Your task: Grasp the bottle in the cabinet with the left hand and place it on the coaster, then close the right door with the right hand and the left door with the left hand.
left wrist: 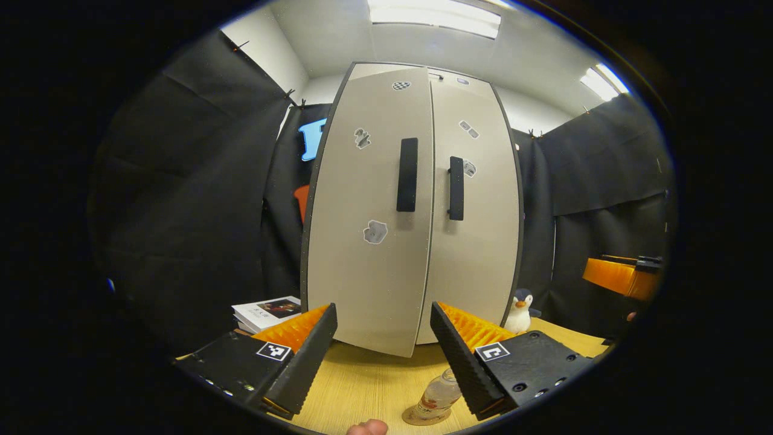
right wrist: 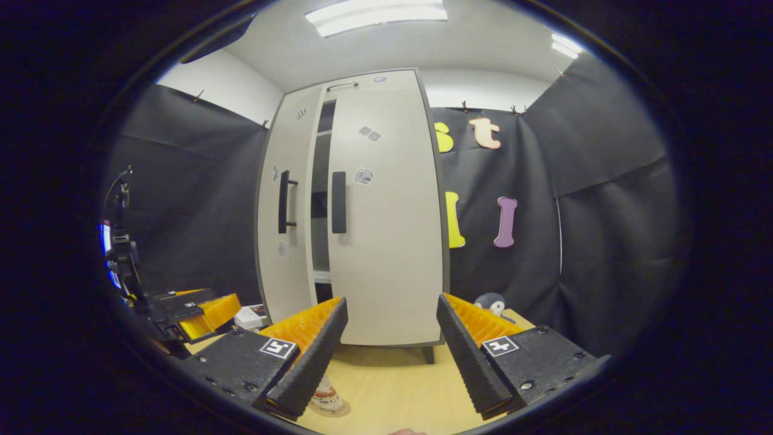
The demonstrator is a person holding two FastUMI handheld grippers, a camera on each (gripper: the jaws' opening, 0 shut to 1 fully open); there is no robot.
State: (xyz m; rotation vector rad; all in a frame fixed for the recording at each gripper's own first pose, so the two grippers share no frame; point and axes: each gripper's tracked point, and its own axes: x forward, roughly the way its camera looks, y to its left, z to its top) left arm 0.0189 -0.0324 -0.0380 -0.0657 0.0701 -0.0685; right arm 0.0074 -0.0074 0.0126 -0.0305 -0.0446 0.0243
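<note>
Bottle parked on its coaster, right door shut, left door not quite home.

In the left gripper view my left gripper [left wrist: 381,350] has its jaws wide apart, holding nothing; the clear bottle [left wrist: 439,394] stands upright on the coaster [left wrist: 416,418] just below my right-hand jaw, and the left door [left wrist: 368,211] looks ajar. In the right gripper view my right gripper [right wrist: 391,356] is likewise spread and empty; a dark gap shows beside the right door [right wrist: 386,241], so closing remains.

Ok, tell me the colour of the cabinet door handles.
Black. Both door handles are plain black bars on the pale grey cabinet, clearest in the left gripper view.
</note>
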